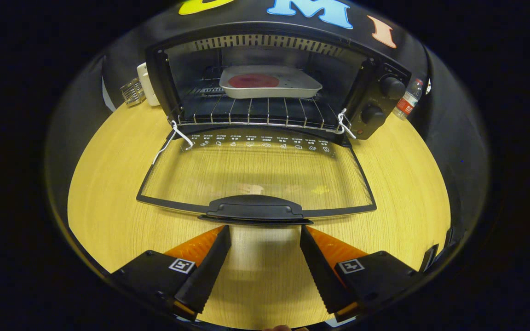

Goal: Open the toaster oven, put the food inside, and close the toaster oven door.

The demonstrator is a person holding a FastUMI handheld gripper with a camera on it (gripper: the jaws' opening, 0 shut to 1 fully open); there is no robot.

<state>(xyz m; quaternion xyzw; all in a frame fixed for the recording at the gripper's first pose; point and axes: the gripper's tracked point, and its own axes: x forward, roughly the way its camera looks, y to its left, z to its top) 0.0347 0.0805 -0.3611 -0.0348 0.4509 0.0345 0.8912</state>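
Tabletop (122, 220) of pale wood grain is seen across the middle and lower part of the frame. At upper centre, the toaster oven (269, 78) is set on it, with its cavity exposed. The glass door (256, 174) is folded down flat toward the camera, occupying the centre of the frame, and a row of small printed symbols is carried along its hinge edge. On the wire rack (256, 115) inside the cavity, a pale rectangular tray (269, 82) is placed toward the back, and a round reddish piece of food (253, 81) is held in it. At the centre of the frame, just below the glass, the dark door handle (255, 209) is found on the door's near edge. The tongs (265, 232) are spread apart at lower centre, empty, with their tips just short of the handle, 1 on each side of its middle; contact cannot be made out. 2 knobs (382, 99) are mounted on the oven's panel at upper right. Past that panel, a plastic bottle (407, 99) is stood, and a small clear holder (131, 92) is seen at upper left beside the oven.
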